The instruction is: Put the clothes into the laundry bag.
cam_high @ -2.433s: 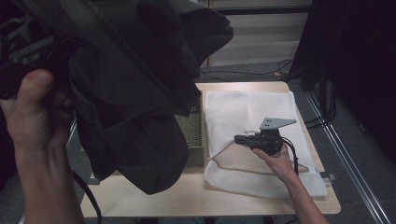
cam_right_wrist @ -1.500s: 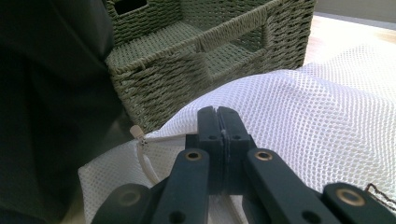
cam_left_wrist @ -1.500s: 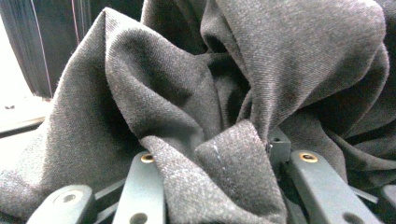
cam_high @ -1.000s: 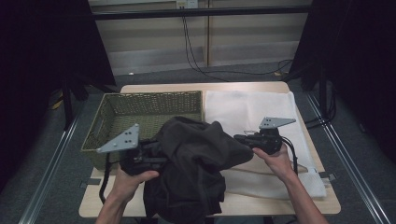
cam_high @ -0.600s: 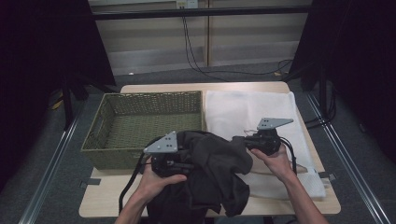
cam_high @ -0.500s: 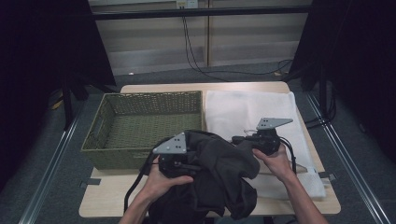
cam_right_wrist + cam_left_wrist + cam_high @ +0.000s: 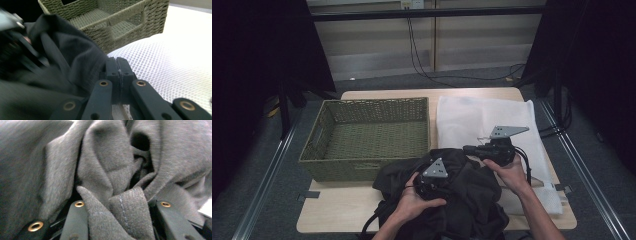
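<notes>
A dark grey garment (image 7: 462,202) lies bunched on the table's front edge, between the basket and the mesh bag. My left gripper (image 7: 443,184) sits on top of it, shut on a thick fold; in the left gripper view the cloth (image 7: 105,165) bulges up between the jaws of the left gripper (image 7: 120,203). My right gripper (image 7: 468,148) rests at the near left edge of the white mesh bag (image 7: 482,120). Its jaws are pressed together in the right gripper view (image 7: 119,67), with a thin layer of mesh (image 7: 170,57) pinched between them. The garment (image 7: 62,55) lies right against that gripper's left side.
An empty green wicker basket (image 7: 367,104) stands on the left half of the wooden table (image 7: 337,217), its corner close to the right gripper (image 7: 130,15). Both forearms come in from the front edge. Cables hang behind the table.
My left gripper has carried the garment rightward and down, from the front of the basket to beside the right gripper. The garment now rests lower on the table. The right gripper has not moved.
</notes>
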Action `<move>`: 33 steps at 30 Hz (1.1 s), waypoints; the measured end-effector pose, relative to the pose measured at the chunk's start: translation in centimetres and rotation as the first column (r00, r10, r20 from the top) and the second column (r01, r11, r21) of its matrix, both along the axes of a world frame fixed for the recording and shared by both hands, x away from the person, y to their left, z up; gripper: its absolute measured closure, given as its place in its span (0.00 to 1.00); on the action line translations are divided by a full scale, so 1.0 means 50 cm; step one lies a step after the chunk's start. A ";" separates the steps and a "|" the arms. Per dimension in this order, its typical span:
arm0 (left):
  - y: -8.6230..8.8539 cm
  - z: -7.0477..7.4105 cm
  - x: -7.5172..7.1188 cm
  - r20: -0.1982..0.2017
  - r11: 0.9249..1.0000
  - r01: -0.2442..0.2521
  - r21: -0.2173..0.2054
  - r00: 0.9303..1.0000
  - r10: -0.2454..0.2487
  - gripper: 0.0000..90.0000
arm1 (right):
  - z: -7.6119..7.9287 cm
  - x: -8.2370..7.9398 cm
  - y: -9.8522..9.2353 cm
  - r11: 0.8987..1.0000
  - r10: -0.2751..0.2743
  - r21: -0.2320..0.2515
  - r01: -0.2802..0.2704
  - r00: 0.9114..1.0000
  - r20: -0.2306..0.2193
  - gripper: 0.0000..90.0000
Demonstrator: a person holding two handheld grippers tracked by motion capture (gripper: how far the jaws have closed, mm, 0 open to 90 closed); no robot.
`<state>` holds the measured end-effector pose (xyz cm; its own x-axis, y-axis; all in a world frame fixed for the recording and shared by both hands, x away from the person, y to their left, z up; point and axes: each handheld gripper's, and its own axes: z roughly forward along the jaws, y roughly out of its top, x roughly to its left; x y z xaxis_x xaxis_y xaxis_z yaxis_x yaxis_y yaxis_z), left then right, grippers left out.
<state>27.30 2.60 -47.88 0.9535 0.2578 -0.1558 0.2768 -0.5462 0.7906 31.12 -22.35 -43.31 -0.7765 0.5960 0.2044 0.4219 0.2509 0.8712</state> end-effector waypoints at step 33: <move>0.000 -0.013 0.001 -0.020 0.999 -0.028 -0.029 0.999 0.027 0.67 | -0.051 -0.034 -0.066 0.984 -0.103 -0.149 0.096 0.994 -0.044 0.91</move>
